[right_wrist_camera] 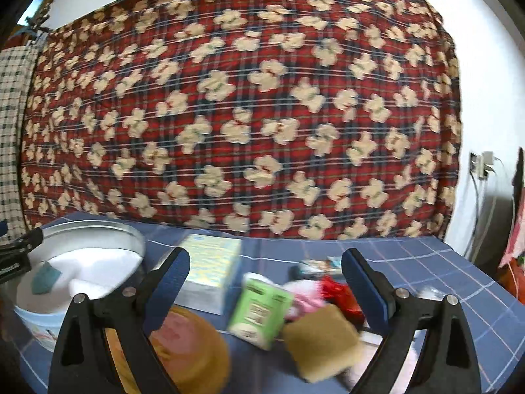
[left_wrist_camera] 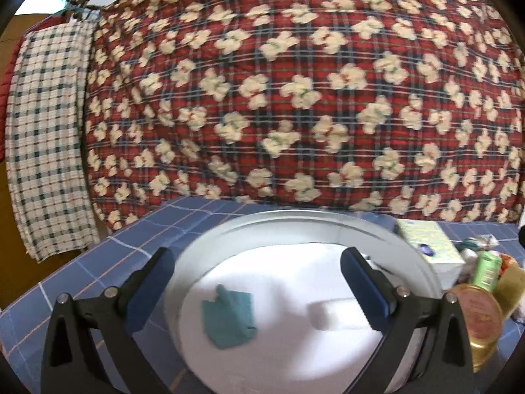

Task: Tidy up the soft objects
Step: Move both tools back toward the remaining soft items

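The left gripper (left_wrist_camera: 257, 287) is hanging with its fingers spread wide and nothing between them, over the round metal tin (left_wrist_camera: 423, 256). Inside the tin, a teal cloth (left_wrist_camera: 228, 320) and a white sponge-like block (left_wrist_camera: 331, 317) are lying on a white lining, touching nothing of the gripper. That suggests two soft pieces are already sorted.

The right gripper (right_wrist_camera: 265, 284) is also standing wide open and empty, poised over the clutter on the blue checked tablecloth (right_wrist_camera: 426, 262). Between its fingers a tan sponge (right_wrist_camera: 320, 344) is lying nearest, with a pink fluffy item (right_wrist_camera: 306, 295) and a red crinkled item (right_wrist_camera: 338, 290) just behind it; these soft things are still waiting outside the tin. A green carton (right_wrist_camera: 259, 308), a tissue box (right_wrist_camera: 213, 269) and a gold-lidded jar (right_wrist_camera: 183, 344) are sitting among them and probably are not meant for the tin. The tan sponge looks like the likeliest next pick, though motion blur is softening the details.
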`<state>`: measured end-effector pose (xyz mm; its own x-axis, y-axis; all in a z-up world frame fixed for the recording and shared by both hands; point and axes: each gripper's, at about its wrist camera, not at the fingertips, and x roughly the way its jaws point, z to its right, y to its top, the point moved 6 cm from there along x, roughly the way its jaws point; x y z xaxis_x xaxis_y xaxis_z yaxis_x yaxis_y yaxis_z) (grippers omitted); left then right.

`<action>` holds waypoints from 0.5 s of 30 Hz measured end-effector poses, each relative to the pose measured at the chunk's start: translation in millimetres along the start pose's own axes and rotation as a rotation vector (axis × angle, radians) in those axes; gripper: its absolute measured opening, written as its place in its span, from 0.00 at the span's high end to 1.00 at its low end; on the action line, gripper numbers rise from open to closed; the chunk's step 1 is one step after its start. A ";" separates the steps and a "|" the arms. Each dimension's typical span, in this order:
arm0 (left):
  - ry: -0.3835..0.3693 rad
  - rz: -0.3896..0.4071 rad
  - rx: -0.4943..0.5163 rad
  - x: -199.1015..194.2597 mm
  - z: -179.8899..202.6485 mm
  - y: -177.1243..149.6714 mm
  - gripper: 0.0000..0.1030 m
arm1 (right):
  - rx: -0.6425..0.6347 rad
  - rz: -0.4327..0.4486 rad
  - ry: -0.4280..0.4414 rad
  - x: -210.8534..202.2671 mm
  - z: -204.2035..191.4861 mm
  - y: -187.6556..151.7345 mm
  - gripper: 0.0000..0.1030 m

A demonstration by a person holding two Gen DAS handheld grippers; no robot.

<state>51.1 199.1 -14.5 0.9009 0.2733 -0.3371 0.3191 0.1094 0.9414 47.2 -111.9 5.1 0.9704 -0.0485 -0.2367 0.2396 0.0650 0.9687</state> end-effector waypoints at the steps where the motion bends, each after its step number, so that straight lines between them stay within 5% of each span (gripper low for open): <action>1: -0.019 0.008 0.008 -3.7 6.3 -0.3 0.01 | 0.010 -0.002 -0.009 -0.6 7.7 -0.4 0.08; 15: -0.241 0.026 0.089 -39.7 90.6 -8.6 0.01 | 0.084 -0.024 -0.144 -8.2 89.2 -9.7 0.08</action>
<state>39.2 100.7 -8.2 0.9498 0.0385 -0.3105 0.3100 0.0174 0.9506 34.1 -201.0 4.3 0.9485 -0.1914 -0.2525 0.2533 -0.0208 0.9672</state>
